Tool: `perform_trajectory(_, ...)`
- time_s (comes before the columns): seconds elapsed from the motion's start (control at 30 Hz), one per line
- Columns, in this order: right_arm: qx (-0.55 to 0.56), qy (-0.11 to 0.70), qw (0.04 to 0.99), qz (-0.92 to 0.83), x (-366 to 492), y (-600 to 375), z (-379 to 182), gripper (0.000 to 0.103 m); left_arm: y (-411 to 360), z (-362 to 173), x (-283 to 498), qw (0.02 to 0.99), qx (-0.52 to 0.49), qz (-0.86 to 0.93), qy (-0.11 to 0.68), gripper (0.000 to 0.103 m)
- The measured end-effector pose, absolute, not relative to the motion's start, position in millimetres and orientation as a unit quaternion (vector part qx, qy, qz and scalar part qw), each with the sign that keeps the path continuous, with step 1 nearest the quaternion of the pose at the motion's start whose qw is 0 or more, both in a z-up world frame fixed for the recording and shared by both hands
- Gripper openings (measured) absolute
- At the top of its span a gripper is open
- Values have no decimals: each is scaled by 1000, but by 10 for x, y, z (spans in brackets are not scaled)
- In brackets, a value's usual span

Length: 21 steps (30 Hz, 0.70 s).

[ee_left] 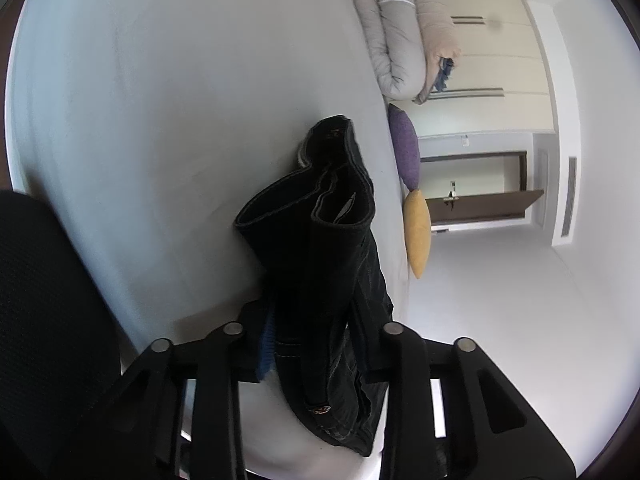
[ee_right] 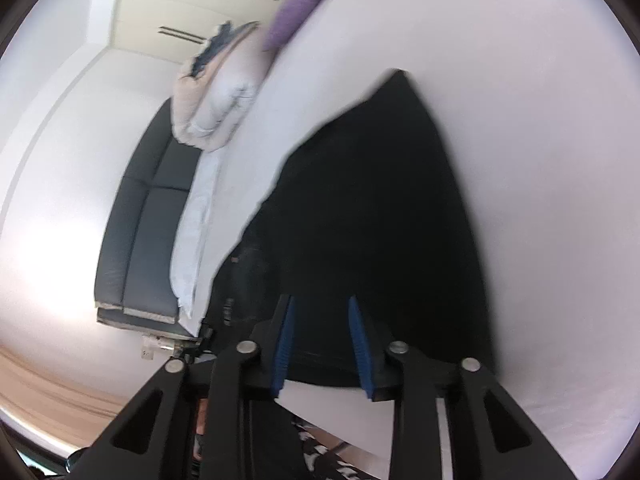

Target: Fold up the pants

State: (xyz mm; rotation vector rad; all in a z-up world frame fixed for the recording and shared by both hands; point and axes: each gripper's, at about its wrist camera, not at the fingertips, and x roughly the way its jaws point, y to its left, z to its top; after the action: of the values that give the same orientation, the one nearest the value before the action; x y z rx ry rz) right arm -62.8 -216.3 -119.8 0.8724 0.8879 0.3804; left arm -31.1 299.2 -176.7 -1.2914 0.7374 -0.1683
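The black pants (ee_left: 320,256) hang bunched between the fingers of my left gripper (ee_left: 312,312), which is shut on the waistband near a metal button; the cloth stands up off the white bed (ee_left: 160,120). In the right wrist view the pants (ee_right: 380,208) spread as a dark sheet over the bed (ee_right: 540,160). My right gripper (ee_right: 322,312) has its blue pads (ee_right: 285,340) apart around the cloth edge, not pressing it.
A rolled grey and beige duvet (ee_left: 404,28), a purple cushion (ee_left: 406,148) and a yellow cushion (ee_left: 418,232) lie along the bed's far side. A dark headboard (ee_right: 140,232) and a wardrobe (ee_right: 192,8) show in the right wrist view.
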Motion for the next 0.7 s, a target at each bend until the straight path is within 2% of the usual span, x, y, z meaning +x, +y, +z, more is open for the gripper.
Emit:
perform_trajectory(0.1,379,430,796,194,-333,-1898,-1090,32,2984,-1668,-275,747,-569,-80,335,24)
perform_trajectory(0.2,344,451,794,217,-9,-1561,-1052,23,2946,-1537,-237,768,-541,-80,334,24)
perform_trajectory(0.53,290,535,763,217,734,-748,-1446,20,2750,-1007,-209,834,-433,-99,327,19)
perform_trajectory(0.57,286,541,762,211,735,-735,-1490,18,2729,-969,-209,838,-425,-101,327,18)
perform_trajectory(0.6,285,543,764,203,738,-747,-1523,6,2705,-925,-223,842,-417,-105,324,17)
perform_trajectory(0.63,283,546,765,195,740,-770,-1549,0,2677,-878,-233,847,-410,-109,321,16)
perform_trajectory(0.7,290,546,761,193,737,-806,-1595,0,2623,-804,-208,853,-395,-112,321,16)
